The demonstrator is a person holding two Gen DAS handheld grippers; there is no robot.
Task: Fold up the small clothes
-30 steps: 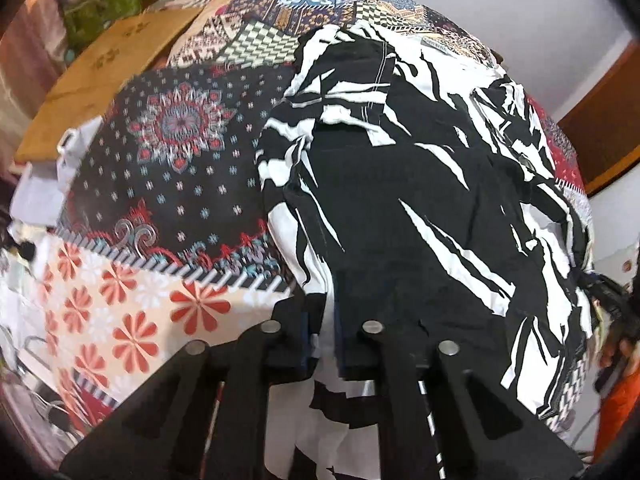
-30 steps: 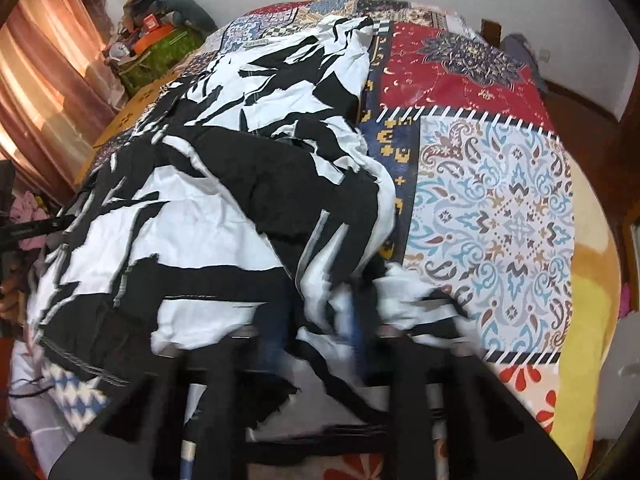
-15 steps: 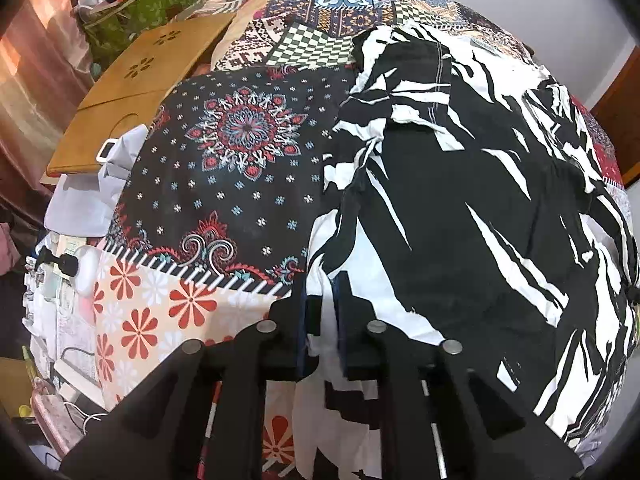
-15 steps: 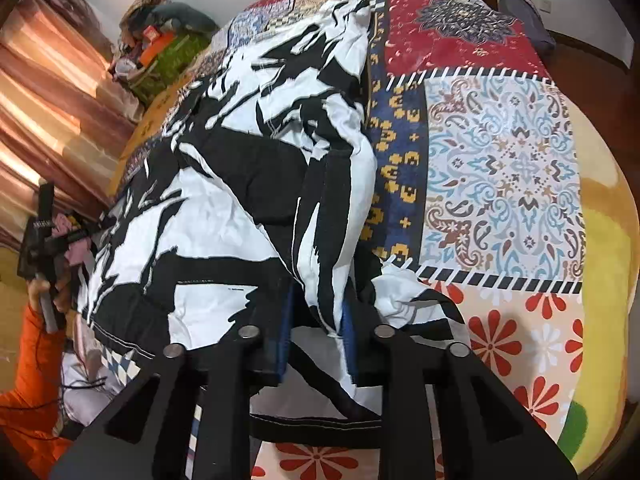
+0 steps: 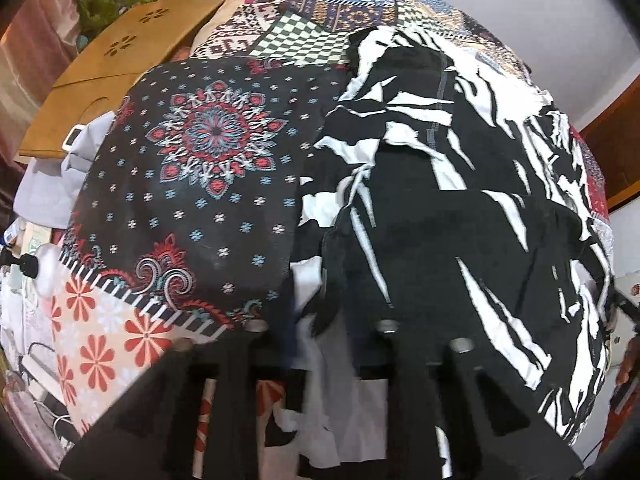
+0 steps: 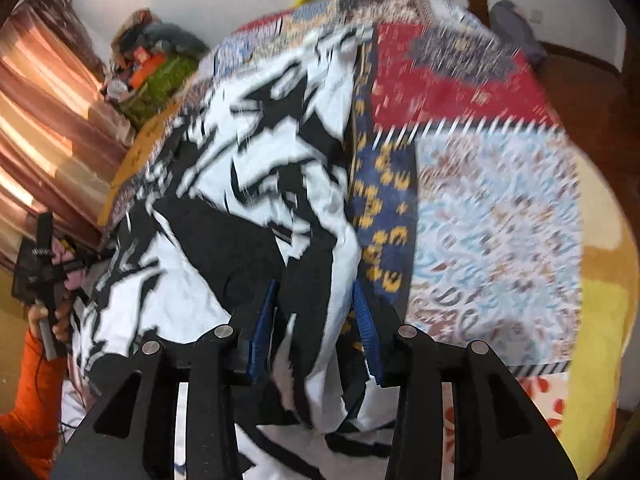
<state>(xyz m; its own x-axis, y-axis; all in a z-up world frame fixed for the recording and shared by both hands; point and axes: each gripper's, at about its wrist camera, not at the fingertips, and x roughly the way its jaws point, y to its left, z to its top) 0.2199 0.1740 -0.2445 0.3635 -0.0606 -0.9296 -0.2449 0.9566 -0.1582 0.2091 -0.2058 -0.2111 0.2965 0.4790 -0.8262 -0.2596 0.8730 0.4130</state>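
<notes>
A black-and-white patterned garment [image 5: 460, 208] lies spread over a patchwork bedspread [image 5: 192, 184]. It also shows in the right wrist view [image 6: 248, 200]. My left gripper [image 5: 320, 320] stands over its near left edge, jaws parted, with cloth lying between them; the view is blurred there. My right gripper [image 6: 314, 312] stands at the near right edge, blue pads [image 6: 366, 320] apart, with a fold of the cloth loose between them. The right wrist view is motion-blurred.
A wooden board [image 5: 116, 64] and grey cloth lie left of the bed. Clutter and a green bag [image 6: 156, 80] sit by the curtain [image 6: 44, 128]. The person's hand with the other gripper [image 6: 40, 264] shows at left. Yellow blanket [image 6: 600, 280] edges the bed's right.
Both grippers were shut on the garment's near edge half a second ago; now both sets of jaws have parted. The right wrist view has swung and blurred.
</notes>
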